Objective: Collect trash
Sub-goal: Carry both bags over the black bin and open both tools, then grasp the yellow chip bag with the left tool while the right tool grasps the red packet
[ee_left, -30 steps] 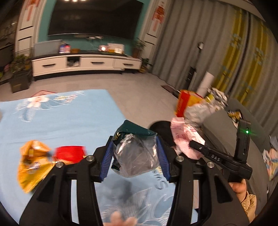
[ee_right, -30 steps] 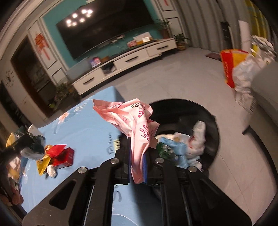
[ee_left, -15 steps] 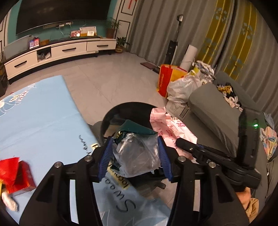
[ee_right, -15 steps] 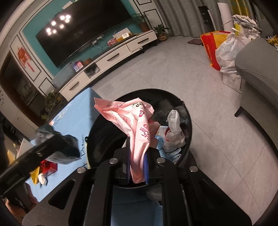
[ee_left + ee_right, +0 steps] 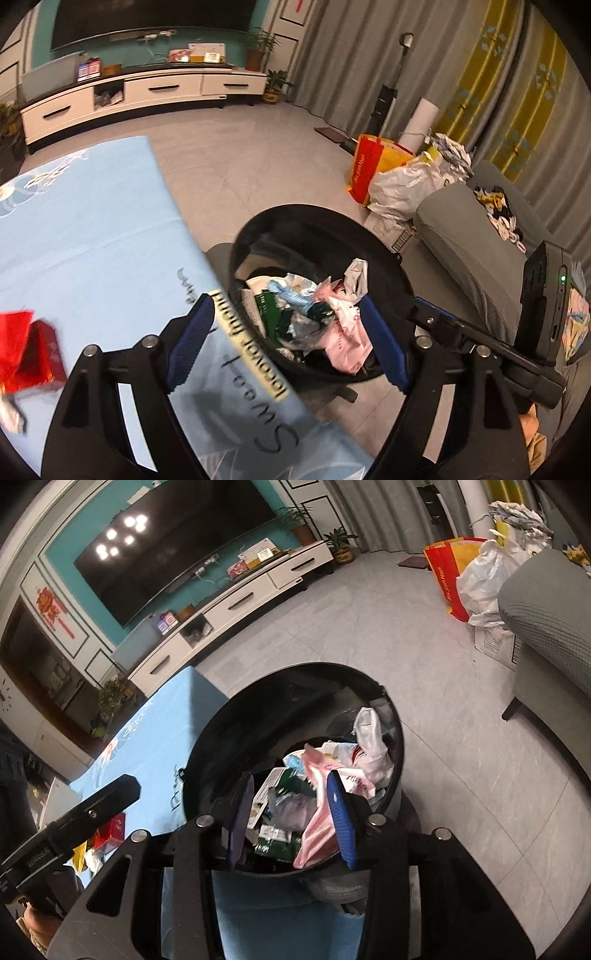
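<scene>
A round black trash bin (image 5: 373, 236) stands on the pale tiled floor (image 5: 424, 686), hard against the edge of a table draped in a light blue printed cloth (image 5: 92, 240). The bin is partly filled with crumpled rubbish: a pink printed plastic wrapper (image 5: 319, 823), a clear silvery plastic bag (image 5: 291, 808), dark green packaging (image 5: 271, 314), a pale blue scrap and a white twisted bag (image 5: 369, 734).

The left gripper (image 5: 288, 345) hangs above the near rim of the bin, its blue-padded jaws opening wide with nothing pressed between them; the silvery bag and green packaging lie below, inside the bin, just ahead of the jaws. The right gripper (image 5: 291, 816) also hangs over the near rim, its jaws opening; the pink wrapper lies in the gap, draped close to the right-hand pad, and it is hard to tell whether it touches that pad.

To the left of the left jaws, a red box (image 5: 31, 354) on the cloth is blurred and cut off by the frame. The bin's bottom is hidden under the rubbish. Beyond the jaws, to the right, a grey sofa (image 5: 476, 251) and a white plastic sack (image 5: 402, 188) beside a red and yellow bag sit on the floor.
</scene>
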